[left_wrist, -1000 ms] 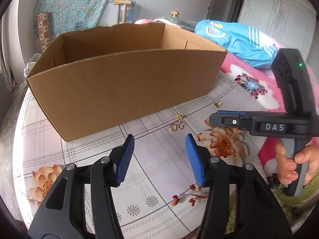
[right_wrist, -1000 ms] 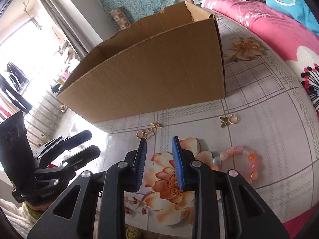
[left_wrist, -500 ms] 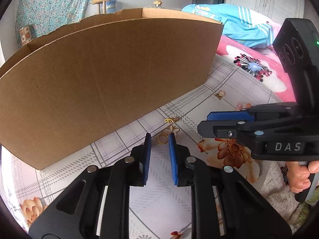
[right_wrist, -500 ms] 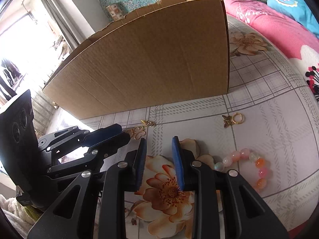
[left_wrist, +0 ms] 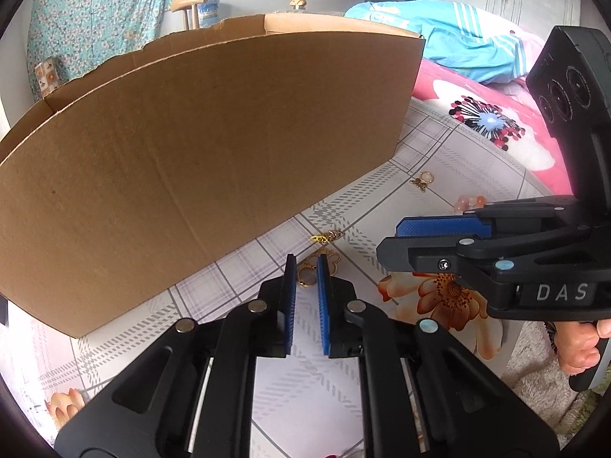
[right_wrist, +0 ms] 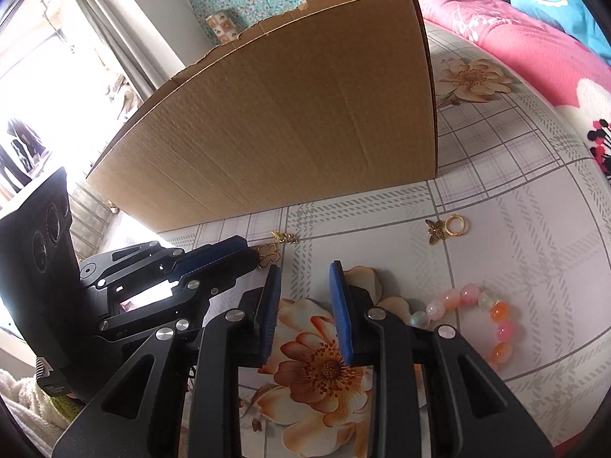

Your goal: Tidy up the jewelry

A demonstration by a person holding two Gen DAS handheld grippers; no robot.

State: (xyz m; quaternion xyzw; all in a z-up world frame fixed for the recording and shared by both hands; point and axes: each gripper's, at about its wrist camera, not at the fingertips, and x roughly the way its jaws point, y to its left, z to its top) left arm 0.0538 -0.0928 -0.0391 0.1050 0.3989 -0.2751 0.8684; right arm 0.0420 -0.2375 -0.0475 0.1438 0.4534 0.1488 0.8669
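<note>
On the flowered tablecloth (left_wrist: 439,160), in front of an open cardboard box (left_wrist: 191,152), lies a gold butterfly ring (left_wrist: 305,278). My left gripper (left_wrist: 305,273) is down on it. Its blue jaws are closing and the ring fills the narrow gap between the pads. In the right wrist view the left gripper (right_wrist: 248,255) comes in from the left, and the ring's butterfly (right_wrist: 269,253) shows just past its tip. My right gripper (right_wrist: 305,297) hovers over a printed flower, open, with nothing between its fingers. It lies to the right in the left wrist view.
A small gold chain piece (right_wrist: 284,236) lies near the box (right_wrist: 286,133). To the right are a second gold ring with a butterfly charm (right_wrist: 446,227) and a pink and orange bead bracelet (right_wrist: 473,316). A pink blanket (right_wrist: 534,49) borders the table's far right.
My left gripper has moved forward and down to the gold butterfly ring. Its jaws have gone from wide apart to a narrow gap around the ring. The right gripper has stayed put.
</note>
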